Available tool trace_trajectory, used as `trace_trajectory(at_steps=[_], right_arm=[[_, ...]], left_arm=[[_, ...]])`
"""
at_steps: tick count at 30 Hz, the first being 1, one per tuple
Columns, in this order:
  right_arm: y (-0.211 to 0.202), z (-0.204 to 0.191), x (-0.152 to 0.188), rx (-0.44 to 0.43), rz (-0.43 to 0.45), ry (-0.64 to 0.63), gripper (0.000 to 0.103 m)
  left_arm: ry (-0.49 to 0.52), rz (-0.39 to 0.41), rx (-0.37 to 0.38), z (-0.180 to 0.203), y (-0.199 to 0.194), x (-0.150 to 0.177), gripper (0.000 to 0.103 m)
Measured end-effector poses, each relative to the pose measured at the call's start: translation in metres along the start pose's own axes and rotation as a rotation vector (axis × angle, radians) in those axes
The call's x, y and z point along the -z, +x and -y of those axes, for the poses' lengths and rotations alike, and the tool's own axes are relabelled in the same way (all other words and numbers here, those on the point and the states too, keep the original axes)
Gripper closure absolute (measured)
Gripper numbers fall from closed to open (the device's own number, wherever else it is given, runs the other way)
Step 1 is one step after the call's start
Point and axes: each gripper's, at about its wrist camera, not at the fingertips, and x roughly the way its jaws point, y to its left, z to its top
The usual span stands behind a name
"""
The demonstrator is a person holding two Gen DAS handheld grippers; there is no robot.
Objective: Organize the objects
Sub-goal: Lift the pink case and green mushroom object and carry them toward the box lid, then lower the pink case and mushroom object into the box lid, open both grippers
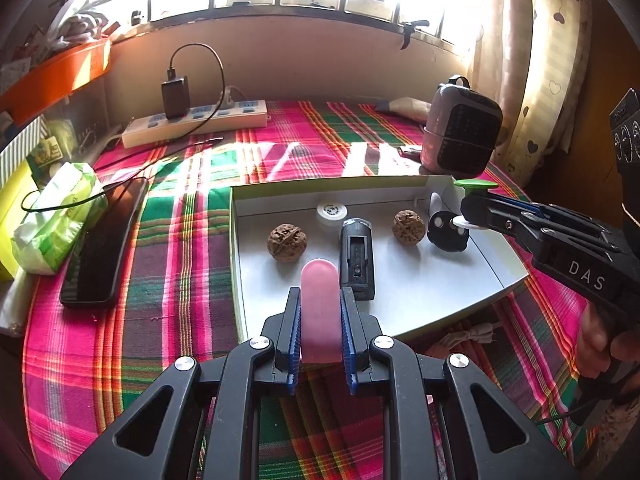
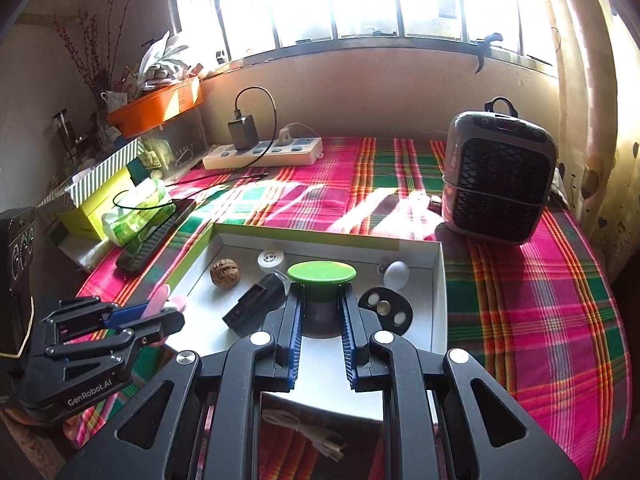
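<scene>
Your left gripper fingers clamped on the pink piece over the white tray's near edge, your right gripper fingers closed around the green-capped knob above the tray's middle, tray on the plaid-covered counter.

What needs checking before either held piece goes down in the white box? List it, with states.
1. Left gripper shut on pink piece: ok.
2. Right gripper shut on green-capped piece: ok.
3. Bare floor in white box for both: ok.
4. Walnuts, black holder clear of grippers: ok.
5. Grippers apart from each other: ok.
6. Height above box floor: cannot tell.
</scene>
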Motion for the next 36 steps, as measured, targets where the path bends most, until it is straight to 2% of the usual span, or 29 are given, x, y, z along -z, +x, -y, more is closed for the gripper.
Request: trace_trajectory(at_steps=[20,36], right_arm=[[0.067,-0.006,-0.025,-0.004,-0.096,-0.010,0.085],[0.085,-0.006,-0.021,-0.005,-0.144,-0.008,0.084]], left_arm=[[-0.005,-0.040,-0.003,-0.009,0.030,-0.009,0.087],[0.004,-0.052,0.003,-0.007,0.037,-0.011,0.087]])
